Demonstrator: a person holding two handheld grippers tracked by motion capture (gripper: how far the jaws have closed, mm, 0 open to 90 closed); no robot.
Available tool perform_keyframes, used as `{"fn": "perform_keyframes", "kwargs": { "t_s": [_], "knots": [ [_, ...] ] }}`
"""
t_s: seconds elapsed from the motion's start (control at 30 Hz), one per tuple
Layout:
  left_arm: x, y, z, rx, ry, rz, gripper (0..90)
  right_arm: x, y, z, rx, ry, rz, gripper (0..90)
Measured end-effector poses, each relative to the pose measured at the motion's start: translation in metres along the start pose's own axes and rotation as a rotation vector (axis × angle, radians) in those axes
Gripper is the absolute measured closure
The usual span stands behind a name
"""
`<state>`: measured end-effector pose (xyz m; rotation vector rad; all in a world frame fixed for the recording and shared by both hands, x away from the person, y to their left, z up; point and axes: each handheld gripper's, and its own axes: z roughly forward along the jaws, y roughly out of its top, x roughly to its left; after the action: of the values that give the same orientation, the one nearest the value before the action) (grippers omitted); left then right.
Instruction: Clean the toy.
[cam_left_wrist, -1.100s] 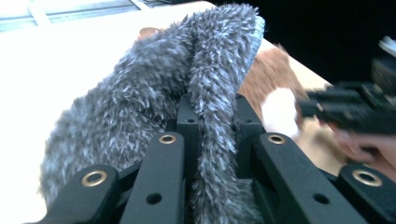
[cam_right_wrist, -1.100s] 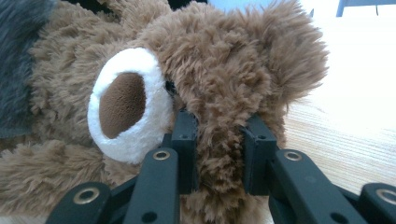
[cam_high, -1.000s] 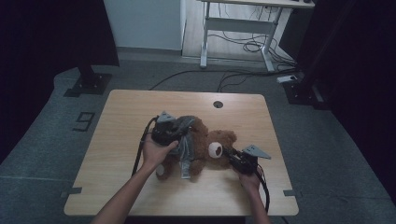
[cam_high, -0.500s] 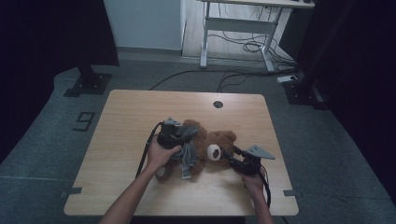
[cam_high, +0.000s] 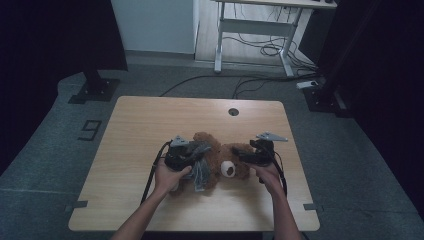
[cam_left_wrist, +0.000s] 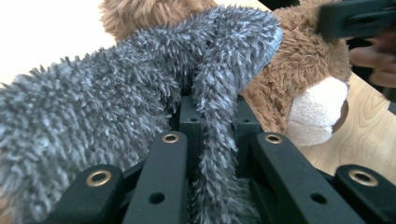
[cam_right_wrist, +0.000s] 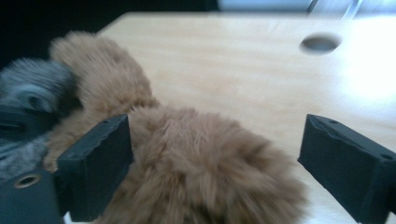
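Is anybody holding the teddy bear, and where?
The left gripper pinches a fold of the grey scarf on the bear. The right gripper is open around its head, holding nothing.

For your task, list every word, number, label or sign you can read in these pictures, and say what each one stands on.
"9": a dark numeral marked on the grey floor, left of the wooden table.
The teddy bear, its grey garment and both grippers carry no readable text.

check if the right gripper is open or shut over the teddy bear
Open. The right gripper has just been opening; its jaws stand wide apart, the teddy bear between them.
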<state>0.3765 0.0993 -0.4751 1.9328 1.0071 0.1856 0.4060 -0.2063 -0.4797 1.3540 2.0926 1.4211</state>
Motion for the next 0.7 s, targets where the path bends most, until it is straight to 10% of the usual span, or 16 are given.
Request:
{"fn": "perform_keyframes", "kwargs": {
  "t_s": [0.2,0.4,0.7],
  "knots": [
    [-0.007,-0.012,-0.009,-0.014,-0.026,0.021,79.1,0.003,-0.022,0.008,0.083,0.094,0.055,9.9],
    [-0.011,-0.019,-0.027,-0.046,-0.085,-0.014,77.4,0.011,-0.043,-0.006,0.024,0.083,-0.001,28.2],
    [-0.035,0.026,-0.045,-0.073,-0.056,0.077,76.1,0.022,-0.056,-0.013,-0.04,0.059,-0.084,40.8]
  ]
}}
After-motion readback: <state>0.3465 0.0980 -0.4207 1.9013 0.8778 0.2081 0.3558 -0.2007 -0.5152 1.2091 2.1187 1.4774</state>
